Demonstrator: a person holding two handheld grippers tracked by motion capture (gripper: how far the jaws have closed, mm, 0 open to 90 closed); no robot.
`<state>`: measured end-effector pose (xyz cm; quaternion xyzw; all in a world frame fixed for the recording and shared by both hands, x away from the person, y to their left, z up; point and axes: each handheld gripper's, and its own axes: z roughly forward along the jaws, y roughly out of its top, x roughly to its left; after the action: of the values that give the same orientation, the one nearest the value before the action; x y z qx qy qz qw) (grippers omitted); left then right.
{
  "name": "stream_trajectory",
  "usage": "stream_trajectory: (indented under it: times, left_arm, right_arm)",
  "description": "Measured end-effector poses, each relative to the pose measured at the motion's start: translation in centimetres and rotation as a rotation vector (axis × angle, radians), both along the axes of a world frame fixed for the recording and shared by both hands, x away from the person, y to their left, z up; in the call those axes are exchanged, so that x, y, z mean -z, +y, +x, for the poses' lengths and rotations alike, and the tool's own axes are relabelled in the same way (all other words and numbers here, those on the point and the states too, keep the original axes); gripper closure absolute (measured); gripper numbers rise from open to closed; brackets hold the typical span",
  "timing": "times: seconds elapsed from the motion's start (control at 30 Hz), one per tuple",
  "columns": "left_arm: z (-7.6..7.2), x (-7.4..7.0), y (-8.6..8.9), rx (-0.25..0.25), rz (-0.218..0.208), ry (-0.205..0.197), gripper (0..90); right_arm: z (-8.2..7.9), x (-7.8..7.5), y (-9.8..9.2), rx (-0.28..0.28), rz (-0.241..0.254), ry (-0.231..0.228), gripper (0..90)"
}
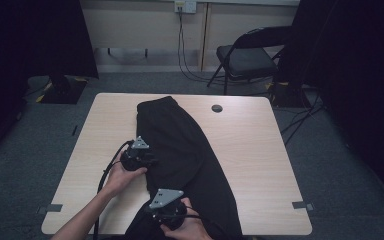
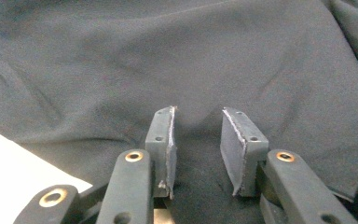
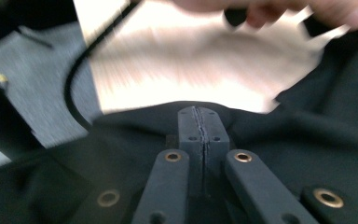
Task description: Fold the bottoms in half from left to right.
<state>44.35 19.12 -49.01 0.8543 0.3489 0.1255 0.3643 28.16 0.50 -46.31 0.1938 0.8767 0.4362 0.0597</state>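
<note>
black garment (image 1: 185, 150): soft matte woven cloth, long and tapered, lying diagonally across the tabletop (image 1: 260, 165) from the far left-centre toward the near edge, where it hangs over. its far end shows a gathered band. surface mostly smooth, with shallow folds and creases.

left gripper (image 2: 198, 140): jaws spread, a clear gap between the two flat, dark rubbery pads. cloth lies directly under and ahead of the jaws, bulging slightly up into the gap; the pads do not press on it. a pale wedge of tabletop shows behind and to the left of the jaws. in the high view this gripper (image 1: 139, 156) sits at the garment's left edge, held by the left hand (image 1: 122, 175), with its grey three-cornered plate on top.

right gripper (image 3: 199, 126): jaws pressed together, pads meeting along a thin seam. whether a fold of cloth is caught between them i cannot tell; the garment lies beneath and on both sides of the jaws, and its edge runs just ahead of the tips. beyond the edge is blurred, light wood-grain tabletop, with a black cable (image 3: 74, 84) curving to the left. in the high view this gripper (image 1: 167, 207) rests on the near end of the garment, held by the right hand (image 1: 187, 227).

tabletop: pale laminate wood grain, rounded corners, round dark grommet (image 1: 217, 108) well beyond the jaws.
</note>
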Motion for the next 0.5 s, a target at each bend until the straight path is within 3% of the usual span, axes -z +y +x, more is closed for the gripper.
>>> stream_trajectory:
  times: [0.17, 0.33, 0.37, 0.4, 0.43, 0.5]
  left_arm:
    - [0.0, 0.0, -0.1, -0.01, 0.004, -0.001, 65.3]
    - [0.0, -0.1, -0.1, -0.009, 0.011, 0.002, 65.4]
    - [0.0, -0.1, -0.1, -0.009, 0.013, 0.002, 65.4]
    - [0.0, -0.1, -0.1, -0.009, 0.013, 0.002, 65.4]
    - [0.0, -0.1, -0.1, -0.011, 0.012, 0.003, 65.5]
    - [0.0, -0.1, -0.2, -0.019, 0.006, 0.001, 65.7]
  right_arm:
    - [-0.9, -3.6, -4.0, 0.05, 0.087, -0.01, 89.4]
    - [-1.5, -6.2, -10.5, 0.168, 0.166, -0.033, 89.4]
    - [-1.6, -6.6, -11.9, 0.195, 0.173, -0.039, 89.4]
    - [-1.6, -6.6, -11.9, 0.195, 0.173, -0.039, 89.4]
    - [-1.8, -6.9, -14.5, 0.252, 0.164, -0.052, 89.4]
    - [-1.8, -6.6, -17.0, 0.313, 0.164, -0.04, 89.4]
